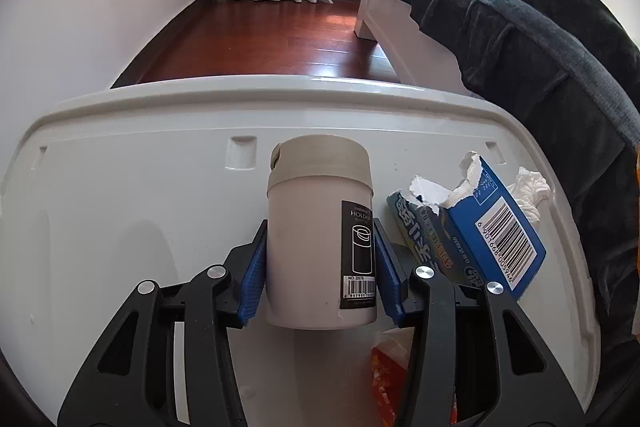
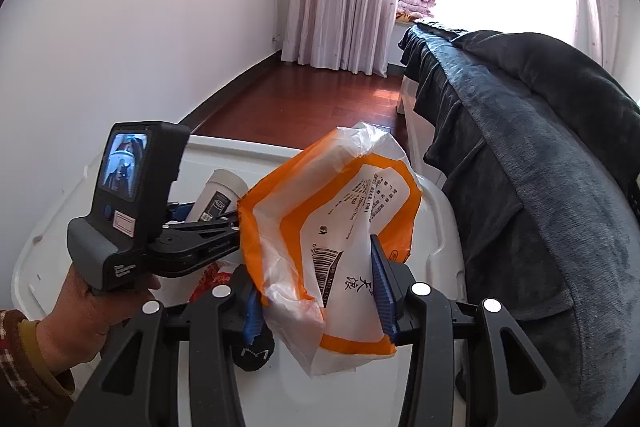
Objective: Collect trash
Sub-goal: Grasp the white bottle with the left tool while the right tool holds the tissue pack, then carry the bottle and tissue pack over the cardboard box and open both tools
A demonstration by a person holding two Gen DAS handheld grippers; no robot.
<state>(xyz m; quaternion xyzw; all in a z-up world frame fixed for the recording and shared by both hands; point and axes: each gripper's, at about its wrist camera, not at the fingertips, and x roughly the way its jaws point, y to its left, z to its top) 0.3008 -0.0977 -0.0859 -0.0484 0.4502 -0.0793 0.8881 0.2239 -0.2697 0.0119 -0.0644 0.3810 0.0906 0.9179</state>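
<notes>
Clamped between left gripper (image 1: 320,263) pads: white toothpick holder (image 1: 320,231), upright over white tray (image 1: 132,163). Right gripper (image 2: 316,291) pinching orange-and-white plastic bag (image 2: 332,227). Best kept level, bag mouth held open beneath before release.

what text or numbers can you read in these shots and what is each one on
"HOLDER": black label on the white canister in the left gripper.
"NO: 2007", last digit unsure: same label; its barcode digits are too small.
"6 901668 005946", roughly: barcode on the torn blue box.
"天", next character unclear: orange and white plastic bag in the right gripper; remaining print is blurred.
</notes>
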